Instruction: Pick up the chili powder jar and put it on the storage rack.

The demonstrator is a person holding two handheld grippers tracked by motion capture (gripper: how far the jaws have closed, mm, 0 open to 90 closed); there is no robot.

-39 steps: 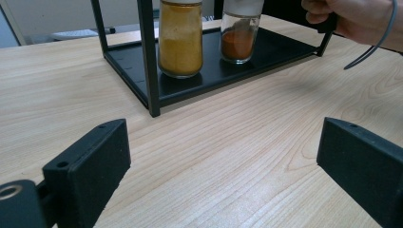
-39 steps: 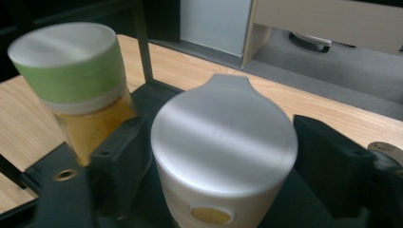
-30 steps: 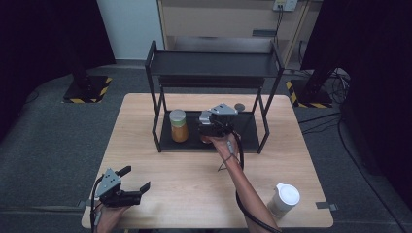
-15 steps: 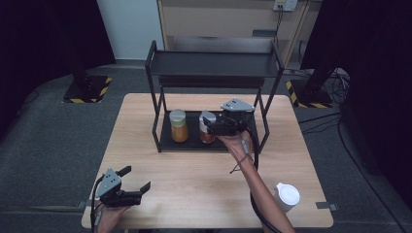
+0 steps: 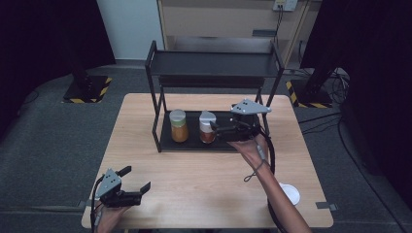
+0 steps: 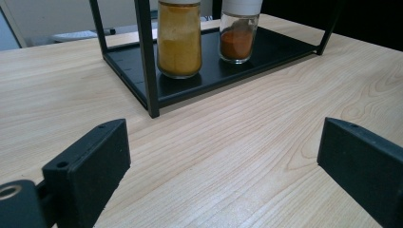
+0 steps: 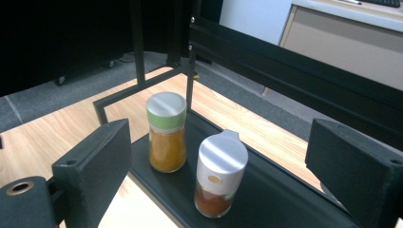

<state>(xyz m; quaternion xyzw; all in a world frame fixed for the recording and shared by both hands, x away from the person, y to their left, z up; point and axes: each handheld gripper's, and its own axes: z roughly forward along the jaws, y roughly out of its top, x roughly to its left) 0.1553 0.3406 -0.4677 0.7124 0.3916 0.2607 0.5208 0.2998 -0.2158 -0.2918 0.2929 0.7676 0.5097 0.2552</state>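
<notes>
Two black jaws of the left gripper (image 6: pixel 223 161) stand wide apart over a bare stretch of wooden table (image 6: pixel 266 123). Beyond them, a yellow spice jar (image 6: pixel 179 40) and a red spice jar (image 6: pixel 238 35) sit upright on the lower shelf of a black rack (image 6: pixel 147 80), apparently not touching.

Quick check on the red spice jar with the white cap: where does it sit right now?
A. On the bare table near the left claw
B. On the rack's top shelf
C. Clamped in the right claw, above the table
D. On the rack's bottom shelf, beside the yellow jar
D: the red spice jar stands on the rack's bottom shelf beside the yellow jar, with the right claw open and clear of it.
</notes>
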